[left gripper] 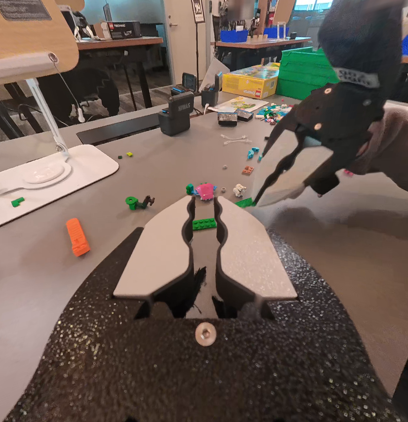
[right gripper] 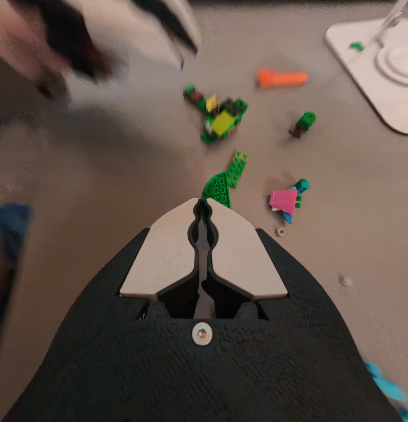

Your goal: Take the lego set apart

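Observation:
My right gripper (right gripper: 203, 202) is shut on the edge of a green rounded lego plate (right gripper: 217, 189), held low over the grey table. It also shows in the left wrist view (left gripper: 255, 202), with the plate (left gripper: 244, 202) at its tips. A straight green plate (right gripper: 238, 167) lies just beyond. My left gripper (left gripper: 204, 198) is open and empty, with that straight green plate (left gripper: 204, 223) on the table under the gap between its fingers. A pink and blue lego piece (left gripper: 205, 190) lies just past its tips. A green and yellow assembly (right gripper: 223, 116) lies farther off.
An orange brick separator (left gripper: 77, 237) and a green stem piece (left gripper: 135, 202) lie to the left. A white lamp base (left gripper: 50, 173) stands at far left. A small white figure (left gripper: 239, 189), loose bricks (left gripper: 273, 112), black chargers (left gripper: 175, 114), a yellow box (left gripper: 251, 82) and green bins (left gripper: 305, 73) lie beyond.

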{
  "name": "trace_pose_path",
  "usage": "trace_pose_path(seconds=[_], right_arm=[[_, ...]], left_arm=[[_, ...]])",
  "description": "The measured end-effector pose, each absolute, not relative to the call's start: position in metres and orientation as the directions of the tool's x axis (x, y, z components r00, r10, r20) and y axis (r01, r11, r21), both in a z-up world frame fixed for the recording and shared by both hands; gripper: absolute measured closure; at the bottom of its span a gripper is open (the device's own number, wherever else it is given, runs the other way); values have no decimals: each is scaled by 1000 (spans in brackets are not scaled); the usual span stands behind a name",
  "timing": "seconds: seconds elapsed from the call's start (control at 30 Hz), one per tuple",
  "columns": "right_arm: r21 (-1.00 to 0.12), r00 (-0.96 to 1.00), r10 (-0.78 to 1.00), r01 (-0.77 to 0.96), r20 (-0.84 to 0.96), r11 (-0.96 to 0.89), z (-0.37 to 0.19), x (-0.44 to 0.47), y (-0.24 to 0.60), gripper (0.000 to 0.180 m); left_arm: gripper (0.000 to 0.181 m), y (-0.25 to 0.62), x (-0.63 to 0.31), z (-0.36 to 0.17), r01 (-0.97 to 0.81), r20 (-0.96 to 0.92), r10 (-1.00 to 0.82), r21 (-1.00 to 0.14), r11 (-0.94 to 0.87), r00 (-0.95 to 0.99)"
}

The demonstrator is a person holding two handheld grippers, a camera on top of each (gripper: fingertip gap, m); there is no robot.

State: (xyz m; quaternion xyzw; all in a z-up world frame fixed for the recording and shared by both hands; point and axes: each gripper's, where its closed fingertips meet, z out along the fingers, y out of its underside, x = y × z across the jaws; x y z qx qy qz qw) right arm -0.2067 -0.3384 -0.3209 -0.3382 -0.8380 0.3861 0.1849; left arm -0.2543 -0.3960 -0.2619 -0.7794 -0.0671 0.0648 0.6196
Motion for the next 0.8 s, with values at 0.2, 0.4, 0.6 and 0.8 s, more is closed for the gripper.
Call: trace_pose_path(seconds=[0.2,0.4,0.6,0.8], right_arm=[[-871,-613,666,477,-424,-115,-270,-192,-322,180],[-791,-580,540,487,-610,-370,-249,-179,-312,180],[-893,-414,802,319,-431,-316,-243,-153,-248,180],[-930,299,953,334,-49,-152,-246,-42,-25,180]], left_arm=[[169,-393,-248,-254,19,-10,160,-984,-177,987],[170,-384,-236,-259,-4,-27,116,-980,-197,993],[171,-378,-232,-266,-48,-75,112,-972,-231,991],[172,-375,-233,-267,-27,-54,121,-976,-217,991]])
